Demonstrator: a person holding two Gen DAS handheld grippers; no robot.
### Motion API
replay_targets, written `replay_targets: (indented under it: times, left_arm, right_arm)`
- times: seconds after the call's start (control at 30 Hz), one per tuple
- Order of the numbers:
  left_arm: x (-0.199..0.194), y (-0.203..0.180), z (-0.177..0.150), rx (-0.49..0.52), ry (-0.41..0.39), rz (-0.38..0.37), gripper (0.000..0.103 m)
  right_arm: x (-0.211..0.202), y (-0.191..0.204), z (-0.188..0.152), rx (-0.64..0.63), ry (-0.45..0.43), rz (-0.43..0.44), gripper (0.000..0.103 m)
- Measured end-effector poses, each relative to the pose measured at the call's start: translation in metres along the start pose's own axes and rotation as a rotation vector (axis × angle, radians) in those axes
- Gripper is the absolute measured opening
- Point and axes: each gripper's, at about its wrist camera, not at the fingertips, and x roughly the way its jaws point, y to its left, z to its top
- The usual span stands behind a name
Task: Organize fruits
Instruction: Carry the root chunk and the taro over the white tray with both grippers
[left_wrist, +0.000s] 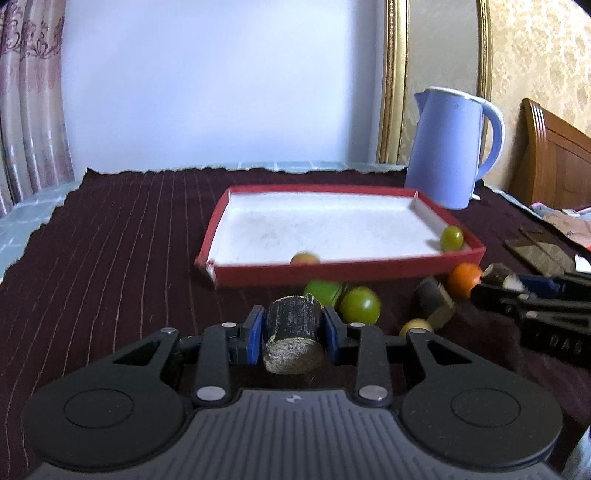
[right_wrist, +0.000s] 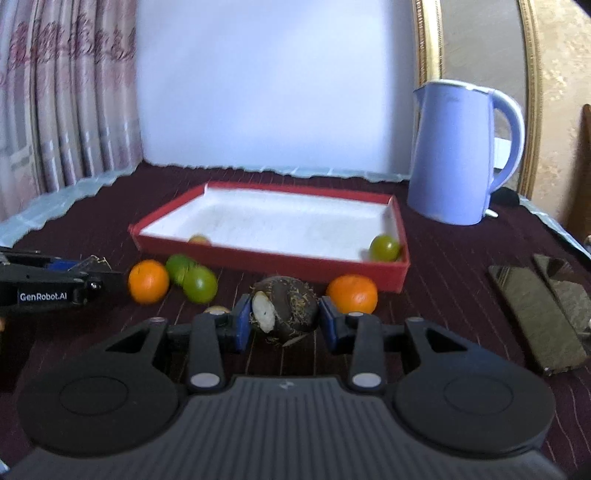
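My left gripper (left_wrist: 293, 334) is shut on a dark sugarcane piece (left_wrist: 293, 336), held above the cloth in front of the red tray (left_wrist: 347, 271). My right gripper (right_wrist: 284, 321) is shut on a dark hairy water chestnut (right_wrist: 286, 308). The tray holds a green fruit (left_wrist: 451, 238) at its right corner and a pale fruit (left_wrist: 304, 258) at the near wall. Loose on the cloth lie two green fruits (left_wrist: 360, 305), an orange (left_wrist: 463, 278), another cane piece (left_wrist: 434, 301) and a small yellow fruit (left_wrist: 415, 326). The right wrist view shows two oranges (right_wrist: 147, 280), (right_wrist: 352, 293).
A blue kettle (left_wrist: 448, 147) stands behind the tray's right end. A dark phone and a flat case (right_wrist: 537, 306) lie at the right. The table wears a dark striped cloth (left_wrist: 110, 240); curtains hang at the left.
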Motion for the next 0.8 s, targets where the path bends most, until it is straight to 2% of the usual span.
replay_targets:
  times: [0.3, 0.8]
  left_arm:
    - [0.015, -0.011, 0.020, -0.031, 0.005, 0.054, 0.032]
    - [0.022, -0.023, 0.034, 0.022, -0.014, 0.071, 0.032]
  right_arm:
    - [0.002, 0.000, 0.019, 0.034, -0.045, -0.022, 0.036]
    - [0.015, 0.001, 0.038, 0.030, -0.054, -0.032, 0.036]
